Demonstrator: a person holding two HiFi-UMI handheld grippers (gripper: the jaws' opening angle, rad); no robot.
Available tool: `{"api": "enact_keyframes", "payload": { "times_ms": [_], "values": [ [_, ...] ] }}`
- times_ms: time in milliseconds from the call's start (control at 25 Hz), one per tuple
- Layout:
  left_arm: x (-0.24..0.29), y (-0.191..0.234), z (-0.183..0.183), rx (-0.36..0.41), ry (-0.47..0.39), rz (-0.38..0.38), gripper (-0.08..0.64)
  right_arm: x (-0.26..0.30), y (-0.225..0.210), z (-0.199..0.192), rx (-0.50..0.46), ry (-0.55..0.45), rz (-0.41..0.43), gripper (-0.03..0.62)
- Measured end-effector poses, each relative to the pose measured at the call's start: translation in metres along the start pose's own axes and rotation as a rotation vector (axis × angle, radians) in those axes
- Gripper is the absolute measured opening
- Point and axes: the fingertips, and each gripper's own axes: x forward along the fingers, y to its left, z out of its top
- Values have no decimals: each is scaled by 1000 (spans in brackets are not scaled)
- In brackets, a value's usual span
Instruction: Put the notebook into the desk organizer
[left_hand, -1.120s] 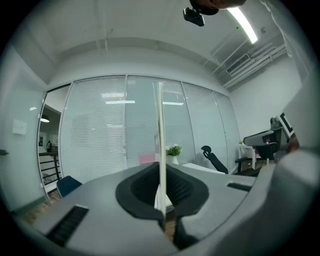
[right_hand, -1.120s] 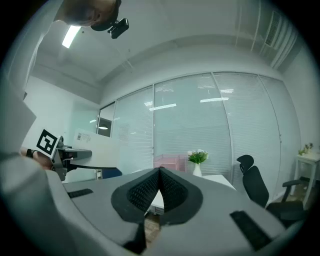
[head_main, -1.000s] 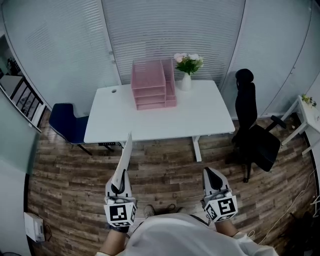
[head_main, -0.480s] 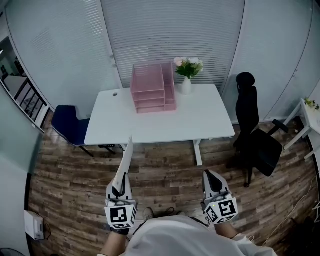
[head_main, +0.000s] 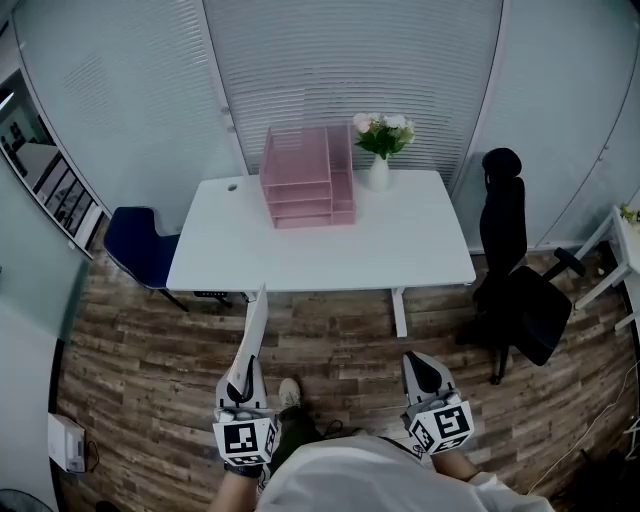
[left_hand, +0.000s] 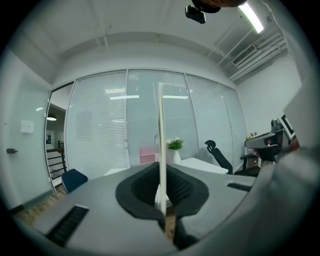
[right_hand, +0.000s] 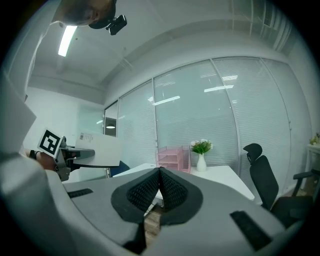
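A thin white notebook (head_main: 253, 328) stands on edge in my left gripper (head_main: 241, 383), which is shut on its lower end; in the left gripper view the notebook (left_hand: 161, 140) rises as a narrow strip between the pads. The pink desk organizer (head_main: 305, 174) with stacked trays sits at the back of the white desk (head_main: 320, 245), well ahead of both grippers. It also shows small in the left gripper view as the organizer (left_hand: 148, 155) and in the right gripper view as the organizer (right_hand: 171, 159). My right gripper (head_main: 423, 372) is shut and holds nothing, its pads (right_hand: 160, 187) pressed together.
A vase of flowers (head_main: 380, 150) stands right of the organizer. A black office chair (head_main: 515, 270) is to the desk's right, a blue chair (head_main: 140, 245) to its left. Wooden floor (head_main: 330, 345) lies between me and the desk. Glass walls with blinds stand behind.
The view has shifted slightly: the desk sits a little lower and nearer in the frame. Both grippers keep their places, the notebook still held; a shoe now shows between them.
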Motion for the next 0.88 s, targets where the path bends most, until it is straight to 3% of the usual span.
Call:
{"api": "enact_keyframes", "payload": {
  "times_ms": [200,440,880],
  "values": [
    [59,26,10,-6,-41,-12,15,50,-14,2,-18,25,-25,12],
    [161,67,-2,-39,-28,-73,15,136,-30,6,-19,49,-98,12],
    [318,147,40,-40,-49,-236,15,317,-35,71,-44,13,-195,12]
  ]
}}
